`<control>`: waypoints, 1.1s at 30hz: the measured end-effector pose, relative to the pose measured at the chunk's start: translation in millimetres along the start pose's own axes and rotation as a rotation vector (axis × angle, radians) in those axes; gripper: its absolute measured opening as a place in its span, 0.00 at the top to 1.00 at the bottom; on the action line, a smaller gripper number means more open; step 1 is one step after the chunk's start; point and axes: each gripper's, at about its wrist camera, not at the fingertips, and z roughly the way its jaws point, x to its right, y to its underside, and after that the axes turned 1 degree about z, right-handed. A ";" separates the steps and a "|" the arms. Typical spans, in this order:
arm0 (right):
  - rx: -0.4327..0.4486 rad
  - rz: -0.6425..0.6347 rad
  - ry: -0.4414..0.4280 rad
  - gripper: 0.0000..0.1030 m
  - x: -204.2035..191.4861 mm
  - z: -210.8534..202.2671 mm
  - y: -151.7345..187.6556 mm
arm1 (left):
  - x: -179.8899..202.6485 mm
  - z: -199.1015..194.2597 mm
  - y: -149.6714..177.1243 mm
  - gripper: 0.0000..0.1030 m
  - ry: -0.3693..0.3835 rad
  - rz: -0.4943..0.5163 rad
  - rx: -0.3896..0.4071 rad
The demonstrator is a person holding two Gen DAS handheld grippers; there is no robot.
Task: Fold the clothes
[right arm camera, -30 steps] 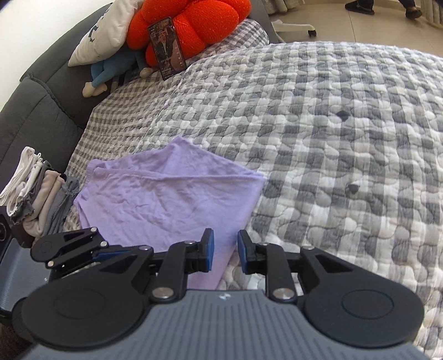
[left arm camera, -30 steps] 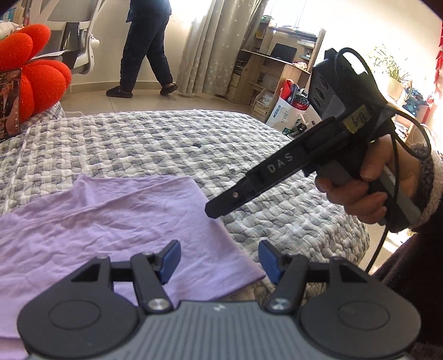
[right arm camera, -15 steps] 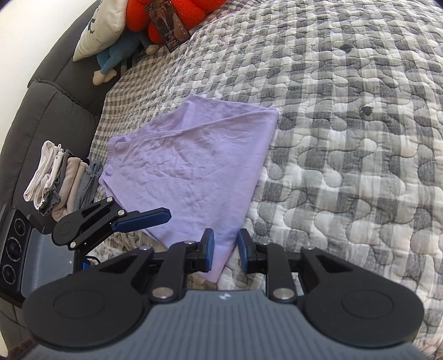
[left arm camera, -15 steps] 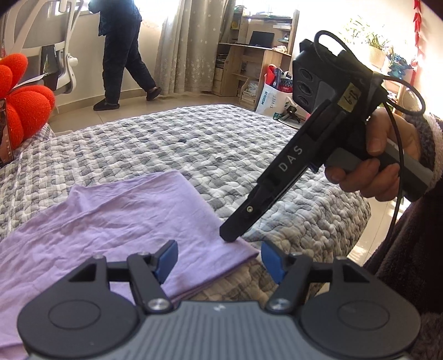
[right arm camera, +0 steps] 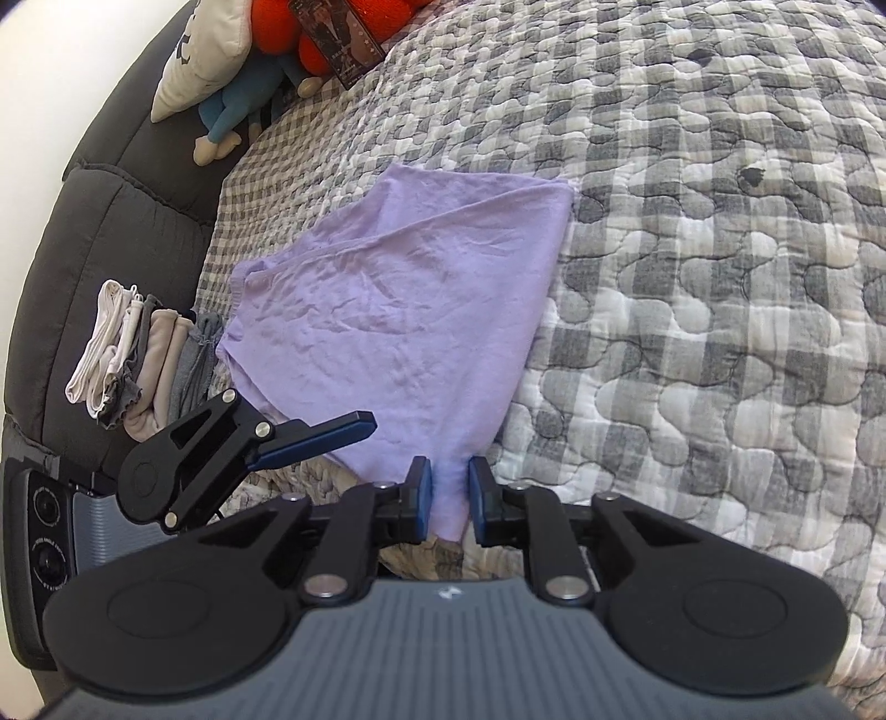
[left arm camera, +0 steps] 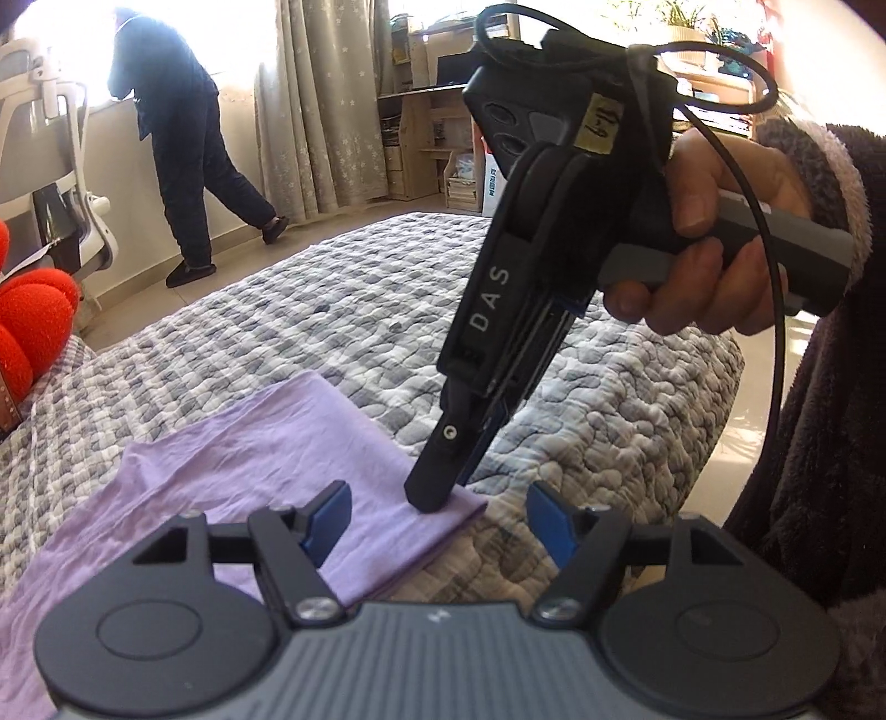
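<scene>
A lilac garment (right arm camera: 398,310) lies folded flat on the grey checked quilt (right arm camera: 692,277), one corner pointing at me. My right gripper (right arm camera: 449,482) has that near corner between its blue pads; the jaws are closing and the cloth fills the gap. In the left wrist view the right gripper (left arm camera: 434,495), held by a hand in a fleecy sleeve, points steeply down with its tips planted on the garment (left arm camera: 249,465) at that corner. My left gripper (left arm camera: 437,518) stands open just before the same edge, holding nothing. One of its fingers (right arm camera: 332,435) shows over the garment's lower left edge.
A stack of folded clothes (right arm camera: 138,365) rests against a dark grey padded back (right arm camera: 83,232). A white pillow (right arm camera: 205,50), blue toy (right arm camera: 232,116) and red cushion (left arm camera: 33,327) sit further along it. A person (left arm camera: 183,138) stands by the window, near a white chair (left arm camera: 55,166).
The right gripper tipped downward and came onto the garment's near corner, its jaws narrowing around the cloth. The left gripper rolled and shifted along the edge, still open.
</scene>
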 end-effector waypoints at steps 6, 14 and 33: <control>0.040 0.038 -0.055 0.92 -2.7 -9.8 -4.7 | 5.0 11.1 -5.3 0.57 -0.061 0.011 -0.031; 0.085 0.057 -0.068 0.88 -4.1 -11.3 -13.1 | -3.1 20.6 -5.4 0.94 -0.161 -0.068 -0.093; 0.313 0.208 -0.021 0.93 34.4 8.9 -52.2 | -6.6 -1.5 -14.4 0.95 -0.257 -0.209 0.002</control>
